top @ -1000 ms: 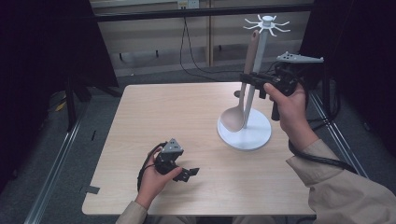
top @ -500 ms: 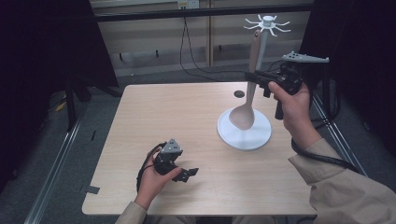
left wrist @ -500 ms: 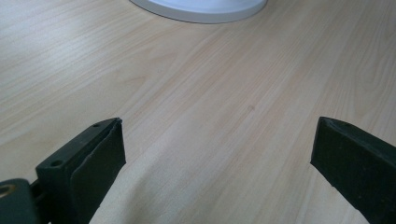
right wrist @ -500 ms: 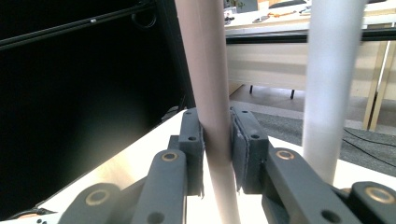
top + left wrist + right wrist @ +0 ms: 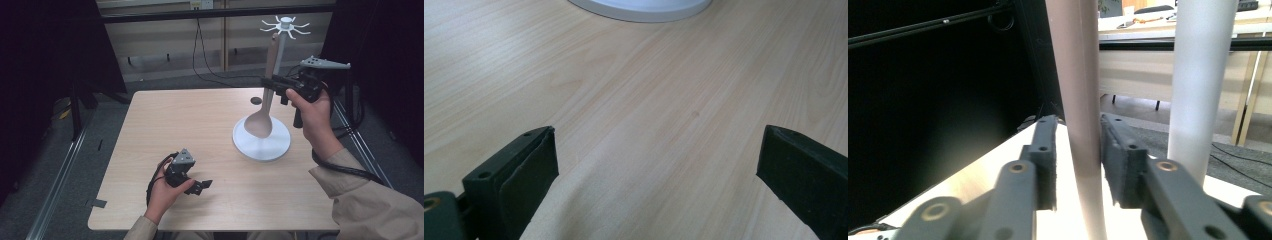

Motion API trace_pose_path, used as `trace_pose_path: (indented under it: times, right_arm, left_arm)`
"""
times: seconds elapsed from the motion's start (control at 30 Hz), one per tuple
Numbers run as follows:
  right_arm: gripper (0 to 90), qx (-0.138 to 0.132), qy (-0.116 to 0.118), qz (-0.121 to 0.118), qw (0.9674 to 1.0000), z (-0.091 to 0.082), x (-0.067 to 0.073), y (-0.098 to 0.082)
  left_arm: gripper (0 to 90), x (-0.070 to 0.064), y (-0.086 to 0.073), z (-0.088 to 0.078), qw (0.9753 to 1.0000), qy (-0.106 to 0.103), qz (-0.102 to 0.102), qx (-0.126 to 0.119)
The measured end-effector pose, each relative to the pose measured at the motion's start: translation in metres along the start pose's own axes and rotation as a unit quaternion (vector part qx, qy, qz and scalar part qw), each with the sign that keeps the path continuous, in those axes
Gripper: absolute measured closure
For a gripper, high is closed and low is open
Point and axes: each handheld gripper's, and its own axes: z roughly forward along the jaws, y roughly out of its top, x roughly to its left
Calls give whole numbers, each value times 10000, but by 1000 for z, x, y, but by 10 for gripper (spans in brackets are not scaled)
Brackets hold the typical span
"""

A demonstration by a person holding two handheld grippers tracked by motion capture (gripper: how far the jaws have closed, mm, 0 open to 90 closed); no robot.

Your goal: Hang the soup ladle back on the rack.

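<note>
Our right gripper [image 5: 272,88], raised level at the far right, has its jaws just opening around the spoon [image 5: 264,107], which hangs on the white stand [image 5: 270,145]. Our left gripper [image 5: 200,186] rests spread and empty near the table's [image 5: 175,120] near edge.

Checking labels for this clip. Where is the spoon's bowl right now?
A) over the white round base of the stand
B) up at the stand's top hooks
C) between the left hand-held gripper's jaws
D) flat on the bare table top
A: in the high view the spoon stands bowl-down over the stand's white base, beside the pole, with the right hand-held gripper around its handle.
</note>
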Motion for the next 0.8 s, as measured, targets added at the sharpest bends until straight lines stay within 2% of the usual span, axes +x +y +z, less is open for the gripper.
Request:
trace_pose_path:
  times: [0.13,0.37,0.6,0.8]
  right_arm:
    - [573,-45,-50,10,10000,1,1,0]
    - [447,18,-153,-69,9999,1,3,-2]
    - [276,86,-406,-138,9990,-6,5,-4]
    - [184,224,-616,-281,9975,-15,8,-6]
  left_arm:
    - [28,0,1,-1,10000,10,10,-41]
    - [28,-3,1,1,10000,-8,31,-29]
    - [28,-3,2,1,10000,8,69,3]
    - [28,-4,5,1,9999,-3,105,-49]
